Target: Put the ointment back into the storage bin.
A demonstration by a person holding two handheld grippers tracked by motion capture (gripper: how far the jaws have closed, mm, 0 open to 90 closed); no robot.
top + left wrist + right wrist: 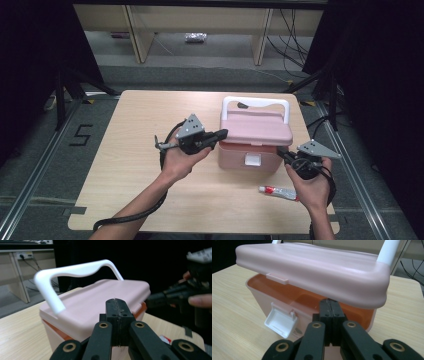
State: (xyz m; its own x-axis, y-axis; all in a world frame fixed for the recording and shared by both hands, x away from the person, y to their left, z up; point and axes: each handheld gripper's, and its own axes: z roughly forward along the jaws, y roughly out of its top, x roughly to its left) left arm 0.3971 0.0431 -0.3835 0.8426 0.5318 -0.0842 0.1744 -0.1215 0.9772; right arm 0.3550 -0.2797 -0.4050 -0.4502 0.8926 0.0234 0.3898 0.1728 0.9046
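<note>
Toward the right half of the wooden table (150, 200) stands a pale pink box (250, 150) with a white carry handle (255, 103) raised at its back. Its lid (317, 270) is lifted a little off the front rim — an orange inside shows through the gap — and the white front latch (280, 323) hangs open and down.

At the box's left end, the left gripper (223, 133) has its jaws pressed together with nothing between them, tips at the lid's edge. At the right front corner, the right gripper (281, 151) also has its jaws shut and empty, tips pushed in just under the lid; whether they touch it cannot be told.

Just beside the right hand (312, 187), a small red and white tube (277, 191) lies on the table near the front edge, apart from the box.

Bare tabletop stretches left of the left hand (182, 157) — the box's right side sits nearer the table's edge. Dark curtains and black stands flank the table.
</note>
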